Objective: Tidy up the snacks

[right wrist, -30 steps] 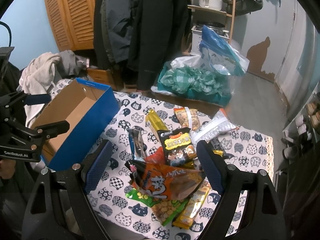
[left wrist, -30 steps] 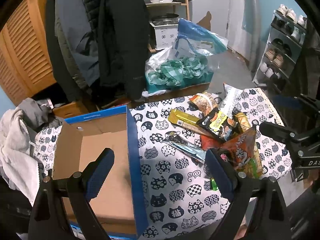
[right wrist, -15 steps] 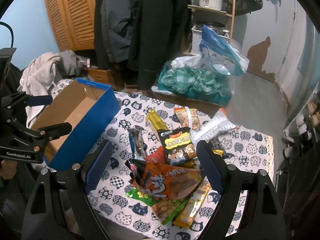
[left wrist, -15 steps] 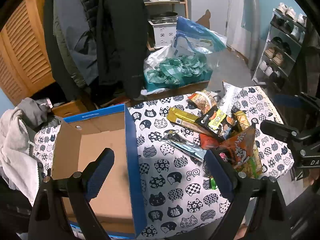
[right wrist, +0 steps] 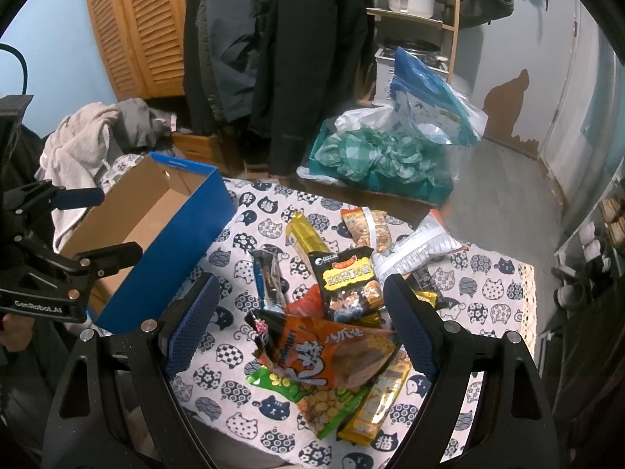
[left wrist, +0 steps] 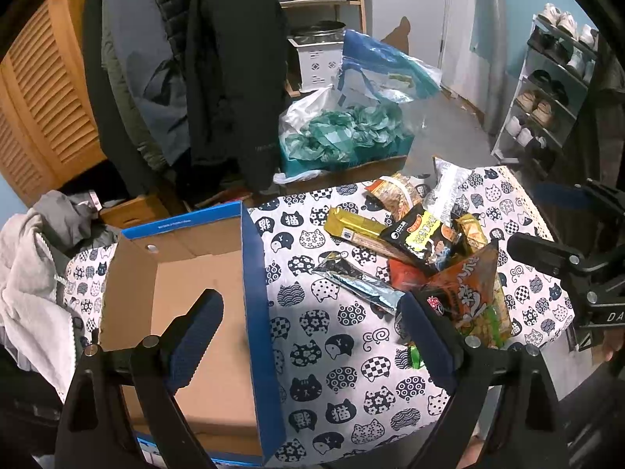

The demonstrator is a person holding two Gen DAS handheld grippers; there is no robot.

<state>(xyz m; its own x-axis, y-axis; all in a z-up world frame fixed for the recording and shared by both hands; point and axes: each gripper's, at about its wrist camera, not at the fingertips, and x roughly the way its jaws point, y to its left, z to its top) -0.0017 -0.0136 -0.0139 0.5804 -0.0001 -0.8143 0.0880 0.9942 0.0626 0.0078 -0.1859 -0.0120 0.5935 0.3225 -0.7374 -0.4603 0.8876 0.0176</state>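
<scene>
On the table, we found a cat-print cloth [left wrist: 343, 336] covering the whole top. At its left end stood a blue box [left wrist: 256, 273], its top open and its brown cardboard floor bare. To the right of the box lay a heap of snack packets [right wrist: 343, 305], well apart from the box wall.

We noted the left gripper [left wrist: 312, 336] hanging above the near edge of the box, its jaws spread wide and holding nothing; one finger stood over the box floor, the other over the near edge of the heap. The right gripper [right wrist: 300, 320] hung above the heap, likewise spread wide and empty, its fingers on either side of an orange bag [right wrist: 328, 351].

Within the heap we recorded a black bag [right wrist: 345, 277] resting partly on a red packet [left wrist: 404, 273], a yellow bar [left wrist: 353, 226] and a silver wrapper [left wrist: 357, 281] on the box side, and a white bag [right wrist: 418, 246] at the far right. A green bag of nuts [right wrist: 324, 402] lay under the orange bag.
</scene>
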